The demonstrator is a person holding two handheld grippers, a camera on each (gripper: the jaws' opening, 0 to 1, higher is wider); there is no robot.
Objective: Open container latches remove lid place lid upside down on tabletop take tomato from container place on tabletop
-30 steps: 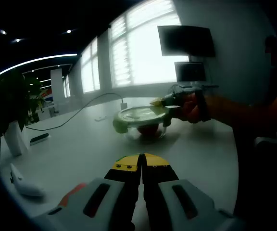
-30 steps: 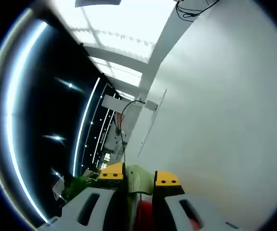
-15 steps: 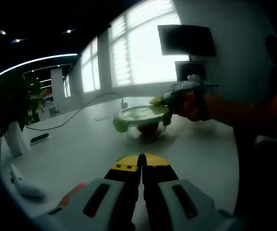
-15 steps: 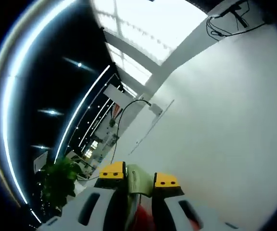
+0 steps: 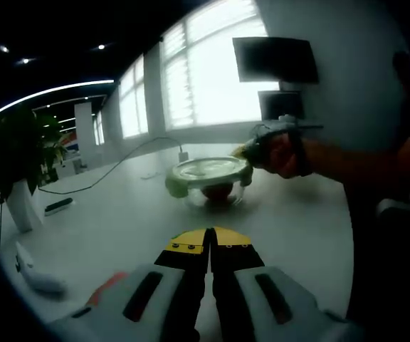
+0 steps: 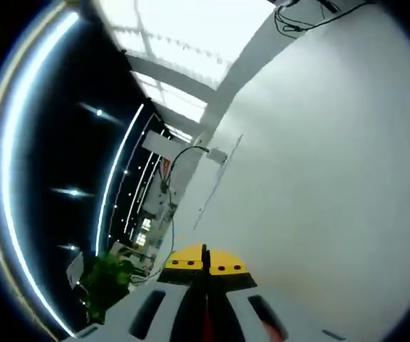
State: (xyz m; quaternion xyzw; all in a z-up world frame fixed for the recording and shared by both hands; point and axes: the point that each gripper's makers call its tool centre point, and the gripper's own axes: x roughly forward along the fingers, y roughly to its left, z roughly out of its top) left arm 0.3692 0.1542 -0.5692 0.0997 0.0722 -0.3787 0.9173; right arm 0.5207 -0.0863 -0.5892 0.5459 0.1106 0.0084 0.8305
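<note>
Two grippers, both pressed together: your left gripper (image 5: 210, 242) idles at 6 o'clock, while your right gripper (image 5: 251, 151) sits at the container's (image 5: 212, 187) 3 o'clock rim. The lid (image 5: 206, 172) is still on and the tomato (image 5: 218, 190) inside; you're on the latches, so lifting the lid looks next.

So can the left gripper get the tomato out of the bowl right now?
Probably not. The green lid covers the container, with the tomato underneath, and the left gripper is shut, well short of it.
</note>
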